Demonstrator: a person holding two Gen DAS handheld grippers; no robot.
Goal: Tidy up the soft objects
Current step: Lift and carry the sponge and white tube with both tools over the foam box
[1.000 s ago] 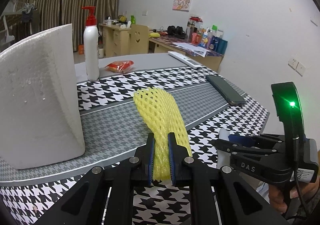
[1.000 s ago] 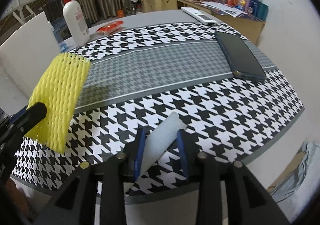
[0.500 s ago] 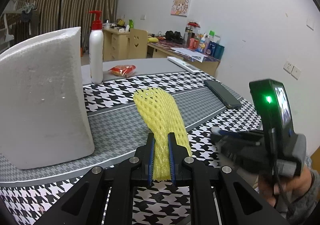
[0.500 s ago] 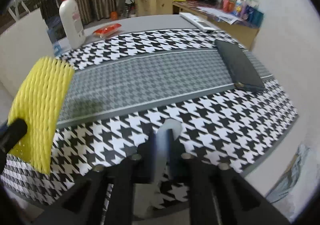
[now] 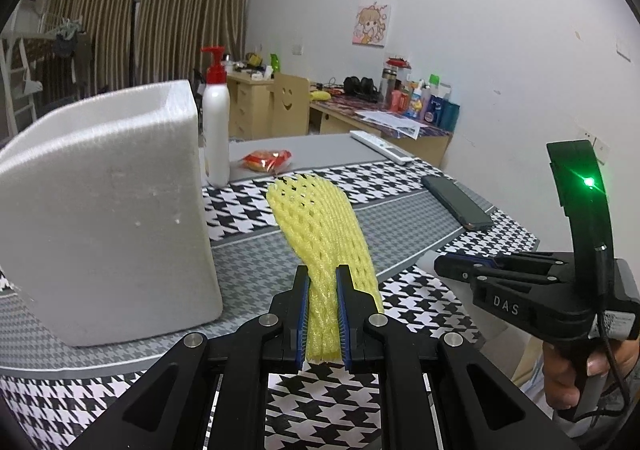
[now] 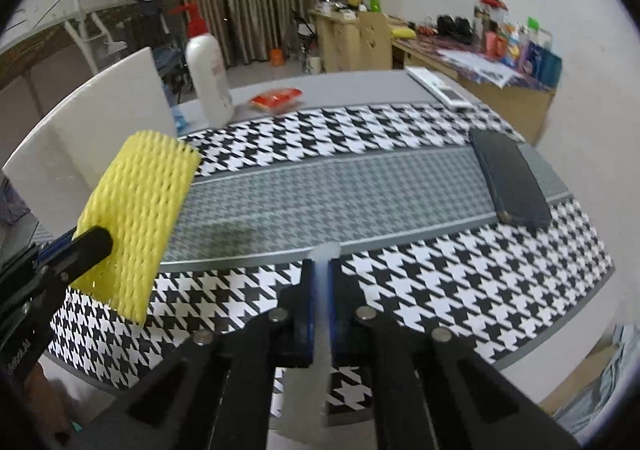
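Observation:
My left gripper [image 5: 322,278] is shut on a yellow foam net sleeve [image 5: 320,222] and holds it upright above the table's near edge; the sleeve also shows in the right wrist view [image 6: 140,218]. My right gripper [image 6: 321,270] is shut on a thin white foam sheet [image 6: 320,314], held edge-on above the near part of the houndstooth cloth [image 6: 440,290]. The right gripper [image 5: 440,264] shows at the right of the left wrist view. A large white foam box [image 5: 104,206] stands on the table at the left, close to the sleeve.
A white pump bottle [image 5: 216,130] with a red top, a red snack packet [image 5: 266,160], a white remote [image 5: 380,146] and a dark phone [image 5: 456,200] lie on the table. Desks with clutter stand behind. The table edge is near me.
My right gripper has squeezed the white sheet thin and lifted and turned it edge-on. Both grippers have risen; the left still holds the yellow sleeve.

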